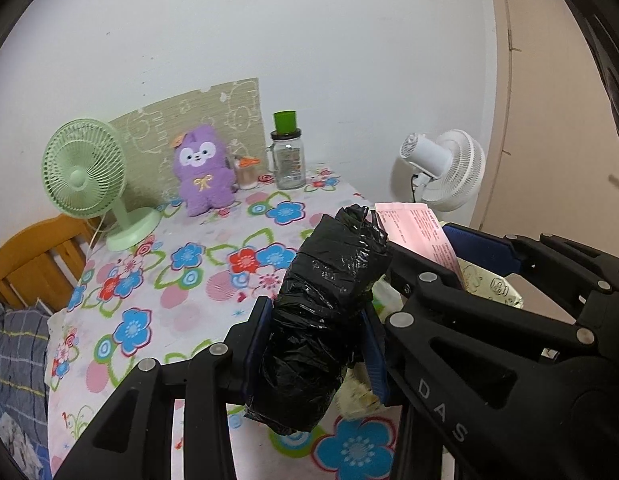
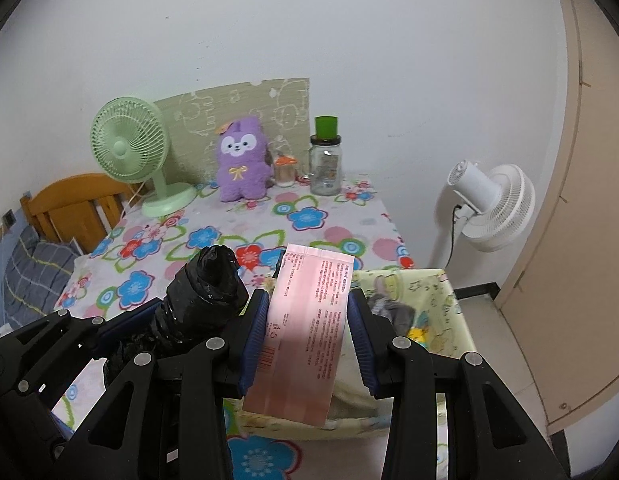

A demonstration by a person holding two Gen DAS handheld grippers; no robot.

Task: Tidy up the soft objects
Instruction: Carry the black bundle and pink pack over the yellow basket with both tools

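Note:
My left gripper (image 1: 315,308) is shut on a roll of crumpled black plastic bag (image 1: 333,264), which stands up between the blue pads above the floral tablecloth (image 1: 181,280). My right gripper (image 2: 308,298) is shut on a flat pink printed packet (image 2: 309,340), held upright just beside the black roll (image 2: 205,296). Both grippers hover side by side over the table's near right corner. A purple plush toy (image 1: 203,170) (image 2: 241,160) sits upright at the back of the table.
A pale yellow fabric bin (image 2: 457,308) holding small items sits under and right of the right gripper. At the back stand a green desk fan (image 2: 129,148) and a glass jar with a green lid (image 2: 325,160). A white floor fan (image 2: 493,208) stands right, a wooden headboard (image 2: 69,204) left.

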